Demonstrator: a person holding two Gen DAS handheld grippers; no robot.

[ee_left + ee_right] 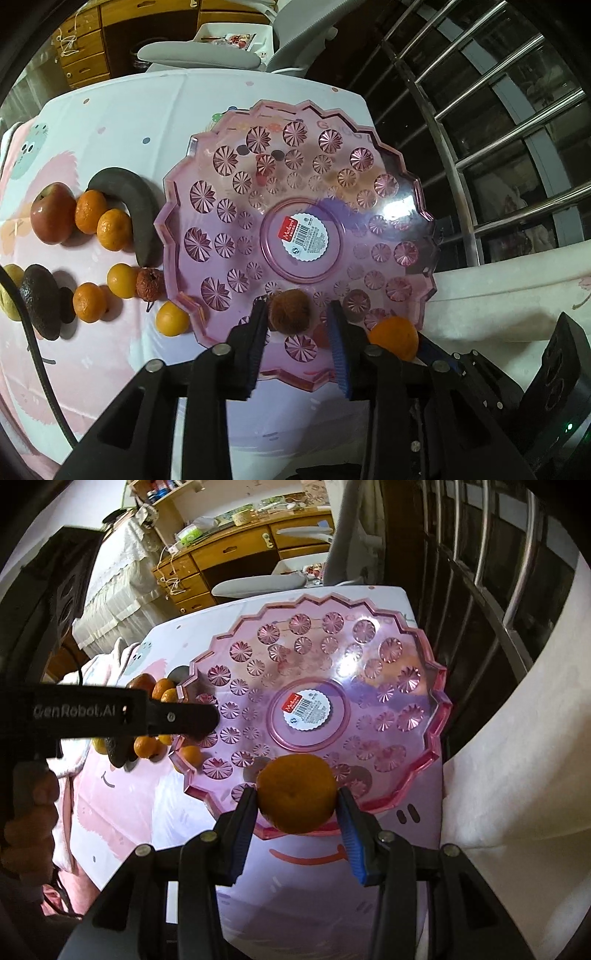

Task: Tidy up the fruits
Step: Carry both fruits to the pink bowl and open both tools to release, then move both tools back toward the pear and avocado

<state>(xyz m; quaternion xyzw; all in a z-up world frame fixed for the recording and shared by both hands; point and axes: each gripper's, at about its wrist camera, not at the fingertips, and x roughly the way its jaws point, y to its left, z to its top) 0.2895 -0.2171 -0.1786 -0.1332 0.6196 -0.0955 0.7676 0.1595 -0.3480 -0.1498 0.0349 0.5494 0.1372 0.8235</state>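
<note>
Two grippers | left gripper fingers apart beside brown fruit (over pink plate) | right gripper fingers clamped on orange

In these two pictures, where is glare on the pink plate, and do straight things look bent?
Left wrist view: a white glare patch sits on the pink plate near its right rim, and the metal window bars curve from fisheye distortion. Right wrist view: glare lies on the plate's far half, and the bars bow as well.
</note>
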